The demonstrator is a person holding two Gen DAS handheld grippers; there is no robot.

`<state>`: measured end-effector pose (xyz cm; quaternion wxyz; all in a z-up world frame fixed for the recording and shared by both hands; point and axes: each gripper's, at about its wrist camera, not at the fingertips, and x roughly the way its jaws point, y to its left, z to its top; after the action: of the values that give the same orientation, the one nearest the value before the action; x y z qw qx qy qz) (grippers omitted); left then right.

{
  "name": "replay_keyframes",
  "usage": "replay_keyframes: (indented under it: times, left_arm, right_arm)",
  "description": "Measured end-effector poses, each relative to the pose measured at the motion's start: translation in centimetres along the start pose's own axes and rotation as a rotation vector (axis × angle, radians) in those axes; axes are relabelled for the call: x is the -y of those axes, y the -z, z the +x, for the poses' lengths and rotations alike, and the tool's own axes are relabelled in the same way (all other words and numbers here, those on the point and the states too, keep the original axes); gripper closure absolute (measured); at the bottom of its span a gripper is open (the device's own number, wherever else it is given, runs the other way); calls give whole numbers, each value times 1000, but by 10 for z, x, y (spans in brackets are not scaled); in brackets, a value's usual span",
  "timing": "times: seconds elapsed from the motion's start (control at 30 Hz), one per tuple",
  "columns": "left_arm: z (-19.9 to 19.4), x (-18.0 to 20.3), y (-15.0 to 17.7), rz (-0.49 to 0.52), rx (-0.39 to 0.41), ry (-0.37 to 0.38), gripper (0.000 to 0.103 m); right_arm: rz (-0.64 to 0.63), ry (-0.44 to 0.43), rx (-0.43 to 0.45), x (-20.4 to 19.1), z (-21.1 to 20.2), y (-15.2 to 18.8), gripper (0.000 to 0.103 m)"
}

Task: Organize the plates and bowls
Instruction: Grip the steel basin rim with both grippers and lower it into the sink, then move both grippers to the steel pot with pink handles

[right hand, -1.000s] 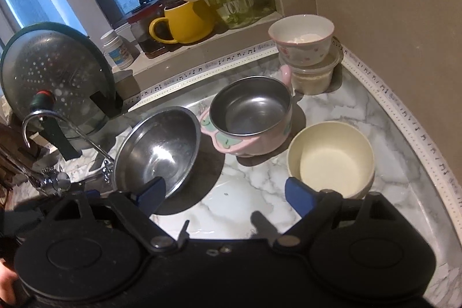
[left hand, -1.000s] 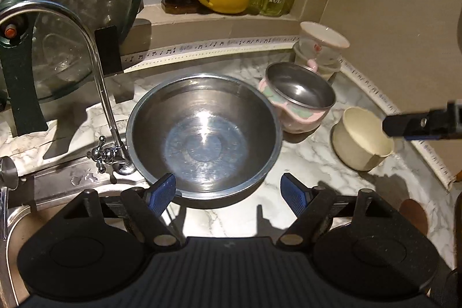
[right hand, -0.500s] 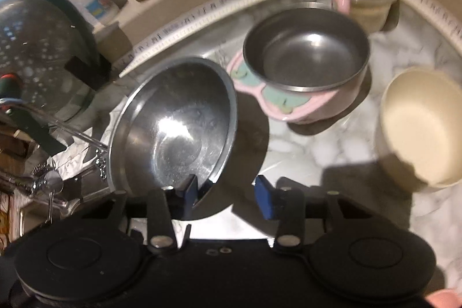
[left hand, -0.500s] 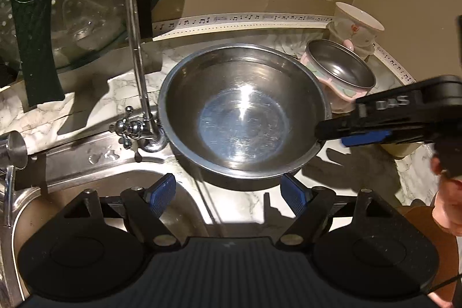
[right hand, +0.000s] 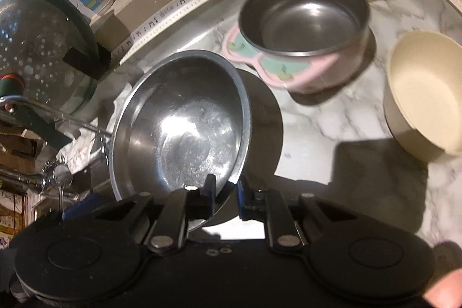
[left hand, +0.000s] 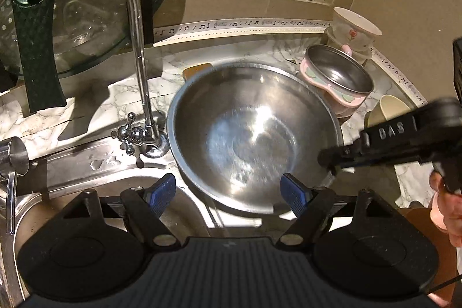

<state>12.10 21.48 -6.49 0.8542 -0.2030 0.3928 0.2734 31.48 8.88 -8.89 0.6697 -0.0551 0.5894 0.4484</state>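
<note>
I see warm, dim light; glare on steel bowl (left hand: 254, 134); hard shadows across marble counter (right hand: 361, 163); motion blur, fisheye bending at edges.

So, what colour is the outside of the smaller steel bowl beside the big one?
Pink with mint-green patches on the smaller steel bowl; clearest in the right wrist view.

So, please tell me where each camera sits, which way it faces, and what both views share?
Left wrist: sits on the open left gripper, looking down at the large steel bowl; the right gripper and a hand enter from the right.
Right wrist: sits on the right gripper, whose jaws have just been closing on that bowl's rim.
Shared: large bowl, pink bowl, cream bowl.
</note>
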Motion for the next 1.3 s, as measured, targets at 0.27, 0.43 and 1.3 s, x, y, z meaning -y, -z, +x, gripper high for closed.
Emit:
replay_keyframes:
  times: [0.27,0.43,1.3]
  left_arm:
    - [-2,18,2,57,10,8,24]
    - [-2,34,1,86,5,37,24]
    - [16,165,-48,286,24,222,23]
  right_arm:
    - [-26,24,-24,17,-26,18,88]
    - [-25,43,-28,27,-33,24,84]
    - [-97,231,176,104,-124,-12,56]
